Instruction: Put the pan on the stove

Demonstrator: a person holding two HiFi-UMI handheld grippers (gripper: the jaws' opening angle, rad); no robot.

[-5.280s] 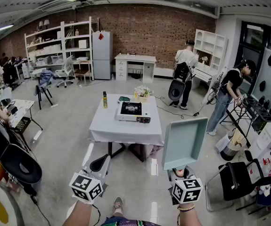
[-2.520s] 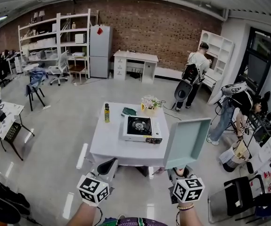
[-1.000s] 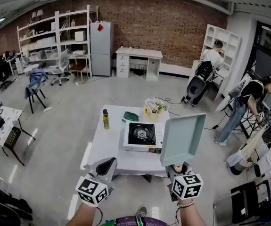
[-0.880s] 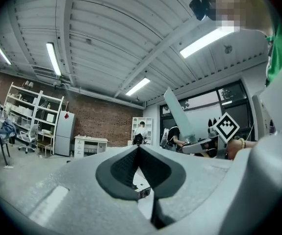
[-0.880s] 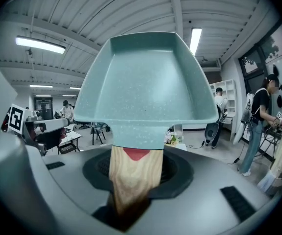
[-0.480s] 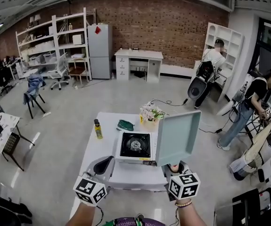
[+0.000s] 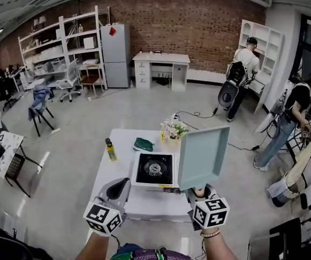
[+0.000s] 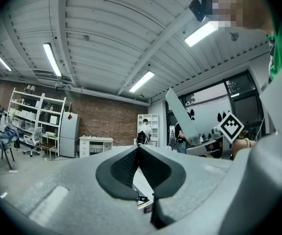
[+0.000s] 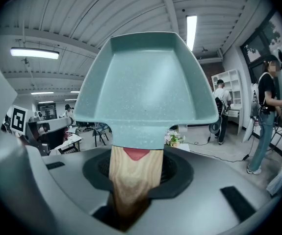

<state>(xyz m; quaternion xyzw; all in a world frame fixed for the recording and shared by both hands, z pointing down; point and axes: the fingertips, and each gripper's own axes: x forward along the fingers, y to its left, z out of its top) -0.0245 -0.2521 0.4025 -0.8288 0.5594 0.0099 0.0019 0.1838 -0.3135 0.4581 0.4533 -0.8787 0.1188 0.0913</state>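
Note:
A square pale-green pan [image 7: 202, 156] stands upright over the table's right side, its wooden handle [image 9: 135, 180] pointing down into my right gripper [image 7: 200, 193]. That gripper is shut on the handle, and the pan's hollow [image 9: 145, 84] faces its camera. The portable gas stove [image 7: 154, 170], white with a black burner top, sits on the white table [image 7: 116, 169] just left of the pan. My left gripper [image 7: 119, 188] hovers over the table's near left edge. Its jaws [image 8: 138, 153] are shut with nothing between them.
On the table behind the stove are a yellow bottle [image 7: 110, 150], a green cloth [image 7: 143, 143] and a bunch of flowers [image 7: 172, 130]. Two people [image 7: 243, 72] [image 7: 293, 112] stand at the right. A chair [image 7: 14, 167] and small table are at the far left.
The view has closed in on the table; the stove now lies just ahead of both grippers. The pan stays upright in the right gripper, now beside the stove's right edge.

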